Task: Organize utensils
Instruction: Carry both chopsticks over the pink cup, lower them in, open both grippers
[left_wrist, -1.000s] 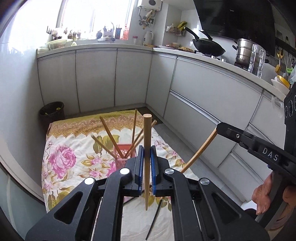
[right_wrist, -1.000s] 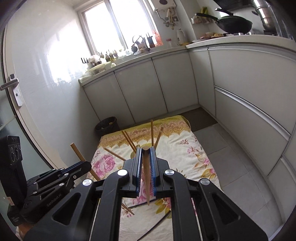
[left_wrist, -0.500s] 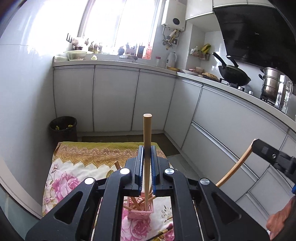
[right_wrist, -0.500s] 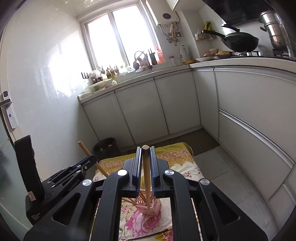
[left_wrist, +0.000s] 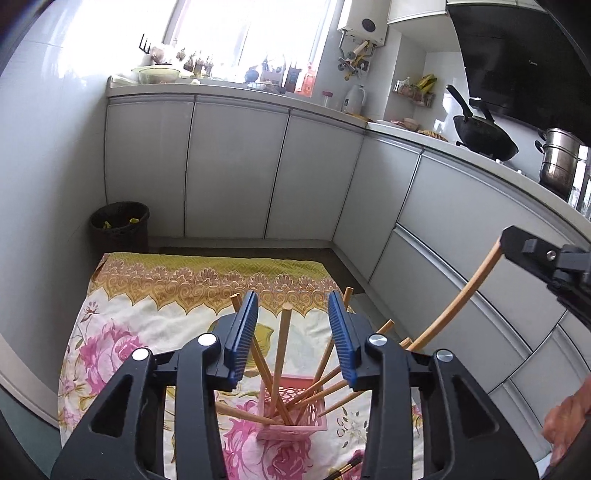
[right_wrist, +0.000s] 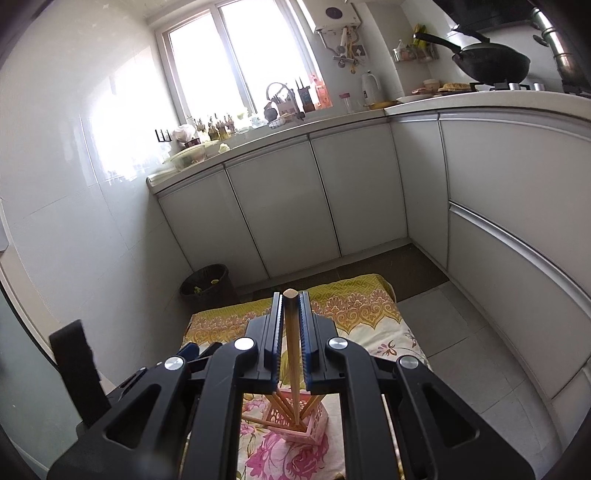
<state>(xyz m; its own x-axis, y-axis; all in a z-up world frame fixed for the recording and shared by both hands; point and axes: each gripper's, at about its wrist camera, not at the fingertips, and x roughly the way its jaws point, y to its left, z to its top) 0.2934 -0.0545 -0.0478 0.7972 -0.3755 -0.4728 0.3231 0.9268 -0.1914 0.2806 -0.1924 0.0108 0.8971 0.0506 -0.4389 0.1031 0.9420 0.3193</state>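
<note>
A pink lattice utensil holder (left_wrist: 291, 421) stands on the floral cloth (left_wrist: 122, 328) and holds several wooden chopsticks. My left gripper (left_wrist: 292, 317) is open just above the holder; a chopstick (left_wrist: 280, 354) stands in the holder between its blue pads, untouched. My right gripper (right_wrist: 291, 321) is shut on a wooden chopstick (right_wrist: 291, 350) held upright, its lower end down in the holder (right_wrist: 303, 424). In the left wrist view the right gripper (left_wrist: 506, 245) enters from the right with that chopstick (left_wrist: 461, 295).
White kitchen cabinets (left_wrist: 236, 170) run along the back and right. A dark waste bin (left_wrist: 120, 225) stands in the left corner behind the cloth. A dark chopstick (left_wrist: 347, 467) lies on the cloth near the holder. Grey floor tiles (right_wrist: 476, 354) lie to the right.
My left gripper has opened and let its chopstick go into the holder. My right gripper has lowered its chopstick's end into the holder.
</note>
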